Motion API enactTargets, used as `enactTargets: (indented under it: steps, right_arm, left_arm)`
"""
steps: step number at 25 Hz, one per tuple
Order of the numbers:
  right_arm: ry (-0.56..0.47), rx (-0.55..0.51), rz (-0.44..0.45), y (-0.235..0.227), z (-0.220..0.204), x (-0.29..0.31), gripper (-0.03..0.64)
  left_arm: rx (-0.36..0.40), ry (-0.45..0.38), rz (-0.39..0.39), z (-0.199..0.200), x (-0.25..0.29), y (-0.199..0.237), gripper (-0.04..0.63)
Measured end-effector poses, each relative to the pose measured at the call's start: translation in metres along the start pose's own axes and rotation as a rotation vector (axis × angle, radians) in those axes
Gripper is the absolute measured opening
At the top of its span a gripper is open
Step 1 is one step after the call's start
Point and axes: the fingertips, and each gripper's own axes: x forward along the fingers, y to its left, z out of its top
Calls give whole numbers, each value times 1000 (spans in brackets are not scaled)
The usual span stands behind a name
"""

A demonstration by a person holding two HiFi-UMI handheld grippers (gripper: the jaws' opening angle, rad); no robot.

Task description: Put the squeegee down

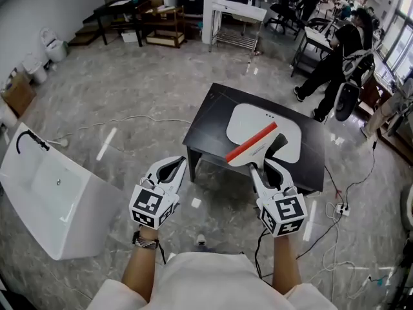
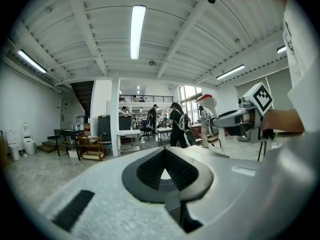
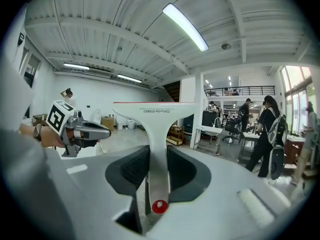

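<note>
The squeegee [image 1: 253,144] has a white handle and a red-edged blade. My right gripper [image 1: 263,168] is shut on its handle and holds it in the air over the near edge of the black table [image 1: 210,112]. In the right gripper view the handle [image 3: 156,149] stands upright between the dark pads, with the blade [image 3: 152,106] across the top. To the left, my left gripper [image 1: 181,163] is at the same height, shut and with nothing in it. In its own view the left gripper [image 2: 164,152] has its pads meeting at the tip.
A white oval lid-like piece [image 1: 287,134] lies on the black table. On the floor at the left stands a white basin [image 1: 45,192] with a black tap. Cables and a power strip [image 1: 341,208] lie at the right. A person [image 1: 335,57] stands at the back right.
</note>
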Motion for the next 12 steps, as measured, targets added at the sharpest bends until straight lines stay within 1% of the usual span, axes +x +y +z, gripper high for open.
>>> enactTargets:
  steps: [7, 12]
  right_arm:
    - [17, 1, -6, -1, -5, 16, 106]
    - [20, 12, 6, -8, -8, 41, 106]
  left_arm:
    - [-21, 20, -14, -12, 13, 6, 5]
    - [-19, 32, -1, -15, 27, 22, 5]
